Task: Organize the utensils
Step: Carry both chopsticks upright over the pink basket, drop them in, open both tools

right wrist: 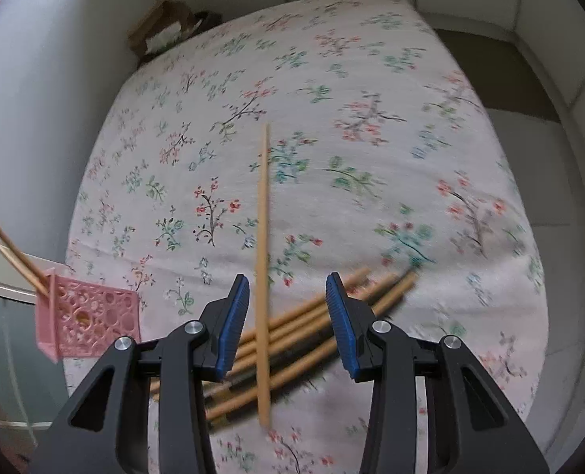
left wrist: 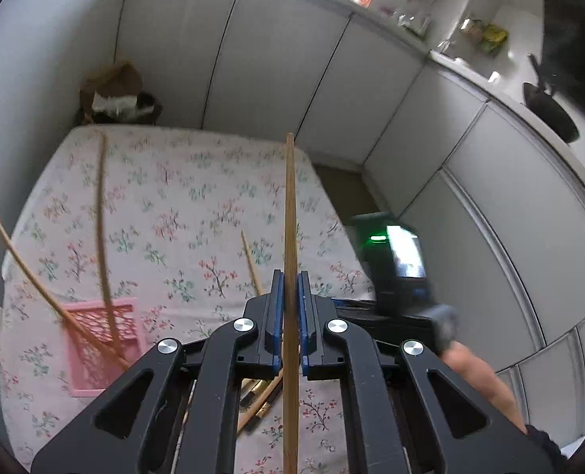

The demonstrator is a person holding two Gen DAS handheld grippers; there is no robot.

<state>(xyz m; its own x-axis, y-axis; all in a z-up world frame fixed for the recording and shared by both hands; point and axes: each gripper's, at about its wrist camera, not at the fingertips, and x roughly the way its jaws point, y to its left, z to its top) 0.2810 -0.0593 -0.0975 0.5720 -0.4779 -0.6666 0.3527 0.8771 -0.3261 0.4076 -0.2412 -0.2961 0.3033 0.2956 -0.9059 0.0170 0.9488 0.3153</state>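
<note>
My left gripper (left wrist: 290, 296) is shut on a long bamboo chopstick (left wrist: 290, 213) that runs upright between its blue pads, above the table. A pink perforated basket (left wrist: 102, 345) stands at the left with two chopsticks (left wrist: 102, 213) leaning out of it; it also shows in the right wrist view (right wrist: 91, 322). My right gripper (right wrist: 288, 308) is open and empty above a pile of several chopsticks (right wrist: 312, 339) lying on the floral cloth. One chopstick (right wrist: 262, 237) lies across the pile, pointing away between the open fingers.
The table carries a floral cloth (right wrist: 332, 138). A brown paper bag (left wrist: 112, 91) sits at the far left corner by the wall. White cabinet fronts (left wrist: 276, 59) run behind and to the right. A dark device with a green light (left wrist: 395, 252) is right of the table.
</note>
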